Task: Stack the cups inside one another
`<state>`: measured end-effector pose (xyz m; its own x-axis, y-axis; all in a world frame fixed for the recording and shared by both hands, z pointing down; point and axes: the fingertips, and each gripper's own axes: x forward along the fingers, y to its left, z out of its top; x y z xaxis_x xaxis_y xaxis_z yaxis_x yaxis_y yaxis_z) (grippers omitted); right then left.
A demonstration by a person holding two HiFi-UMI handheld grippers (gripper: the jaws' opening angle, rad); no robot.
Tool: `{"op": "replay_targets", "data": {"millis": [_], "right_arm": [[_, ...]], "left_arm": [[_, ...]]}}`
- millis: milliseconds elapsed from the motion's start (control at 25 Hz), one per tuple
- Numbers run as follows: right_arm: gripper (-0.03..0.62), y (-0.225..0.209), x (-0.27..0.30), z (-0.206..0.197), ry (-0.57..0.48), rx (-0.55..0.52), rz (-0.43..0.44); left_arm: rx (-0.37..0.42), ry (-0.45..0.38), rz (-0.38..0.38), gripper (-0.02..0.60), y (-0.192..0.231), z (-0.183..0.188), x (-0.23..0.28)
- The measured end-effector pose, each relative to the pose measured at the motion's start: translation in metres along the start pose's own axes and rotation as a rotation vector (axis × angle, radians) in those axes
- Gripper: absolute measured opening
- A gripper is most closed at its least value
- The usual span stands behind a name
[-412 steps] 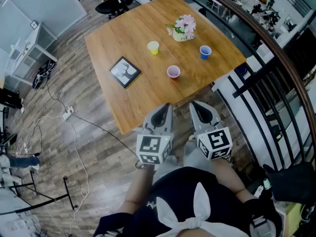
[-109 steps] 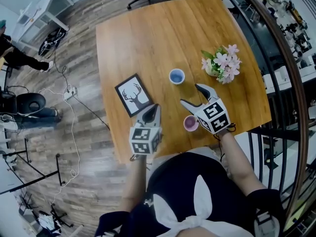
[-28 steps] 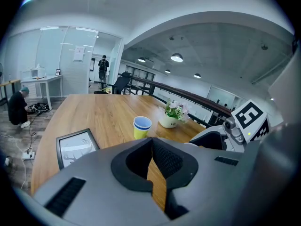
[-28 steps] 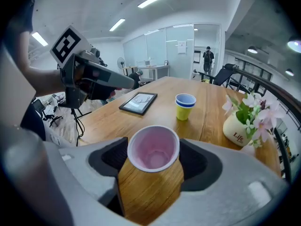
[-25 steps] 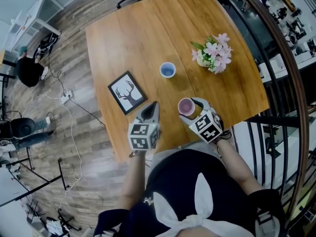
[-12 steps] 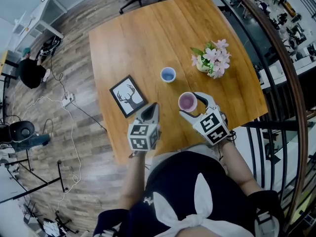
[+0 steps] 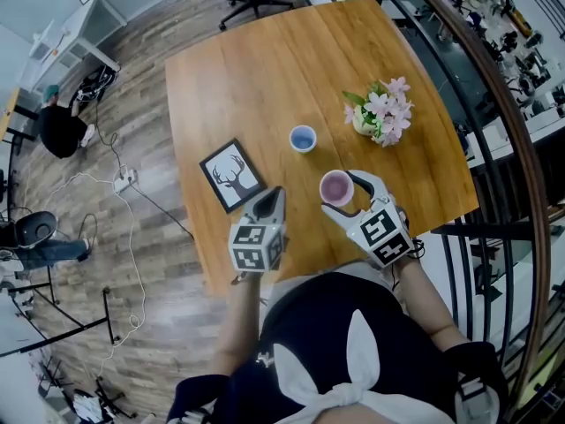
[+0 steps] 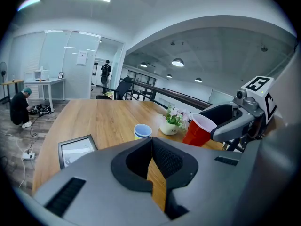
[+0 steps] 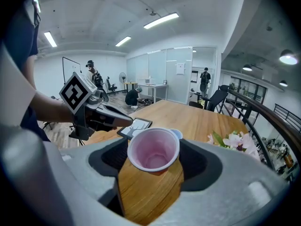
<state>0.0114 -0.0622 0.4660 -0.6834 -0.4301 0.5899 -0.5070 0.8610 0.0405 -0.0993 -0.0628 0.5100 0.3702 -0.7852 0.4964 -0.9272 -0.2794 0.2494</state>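
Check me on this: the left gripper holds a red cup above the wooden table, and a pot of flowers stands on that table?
One slip: it is the right gripper that holds the red cup above the wooden table, as the right gripper view shows. The left gripper is shut and empty. The pot of flowers does stand on that table.

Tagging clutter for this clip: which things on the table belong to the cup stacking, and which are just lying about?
Part of the job: red cup held in the right gripper; blue cup sitting in the yellow cup.
Just lying about: picture frame; flowers in a pot.
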Motion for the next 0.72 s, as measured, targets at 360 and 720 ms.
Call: {"op": "replay_targets", "data": {"millis": [360, 720], "right_arm": [[0.337, 0.000, 0.010, 0.007, -0.010, -0.011, 0.027], [0.337, -0.012, 0.027, 0.020, -0.025, -0.012, 0.045]], "left_arm": [[-0.016, -0.004, -0.002, 0.018, -0.003, -0.001, 0.000], [-0.017, -0.001, -0.019, 0.018, -0.011, 0.004, 0.006]]}}
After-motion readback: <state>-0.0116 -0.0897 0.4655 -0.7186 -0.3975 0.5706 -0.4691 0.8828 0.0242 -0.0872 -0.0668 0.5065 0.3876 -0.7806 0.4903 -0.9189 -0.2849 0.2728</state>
